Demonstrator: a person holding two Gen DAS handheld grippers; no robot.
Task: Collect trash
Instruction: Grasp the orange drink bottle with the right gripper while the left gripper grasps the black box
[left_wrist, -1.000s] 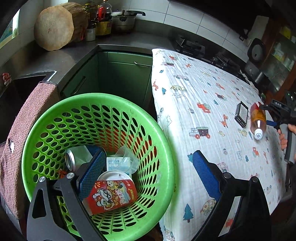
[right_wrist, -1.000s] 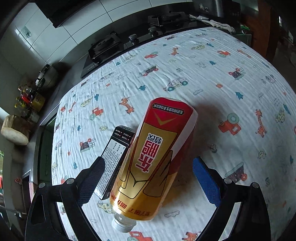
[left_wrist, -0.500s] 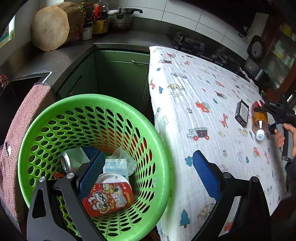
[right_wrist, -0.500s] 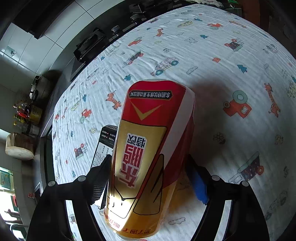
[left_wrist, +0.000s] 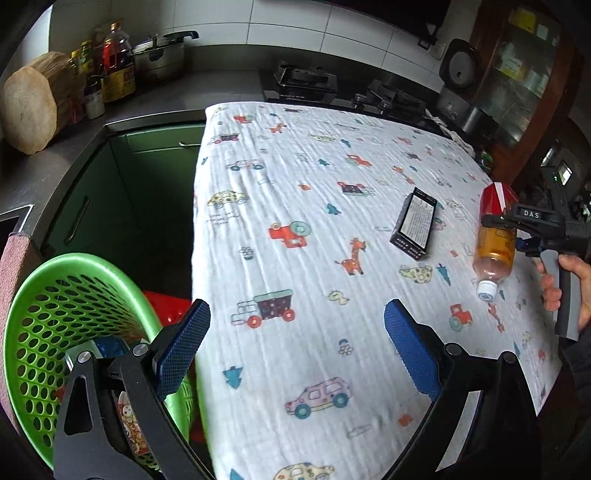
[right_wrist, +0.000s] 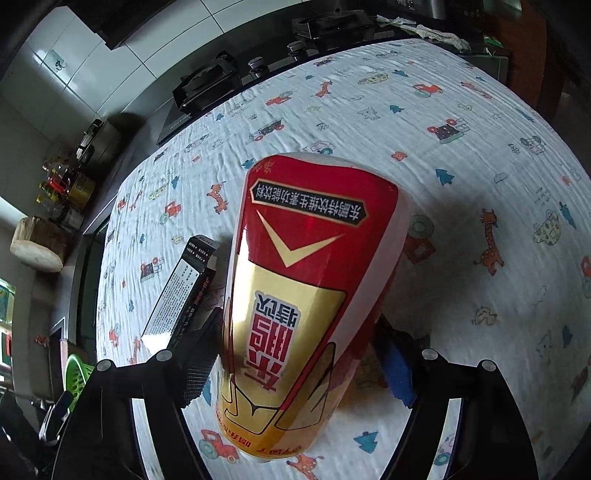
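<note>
Patterned tablecloth (left_wrist: 295, 206), green basket (left_wrist: 44, 295) holding cup (left_wrist: 129, 421), right tool (right_wrist: 295, 354) gripping bottle (right_wrist: 306, 280)

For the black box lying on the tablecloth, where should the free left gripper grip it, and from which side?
Across its narrow width, on the two long side walls, coming from above. The black box lies flat on the tablecloth, apart from the bottle, and the left gripper is open.

Printed tablecloth (left_wrist: 303, 206), wood block (left_wrist: 31, 107), pot (left_wrist: 159, 55), stove (left_wrist: 306, 83)
</note>
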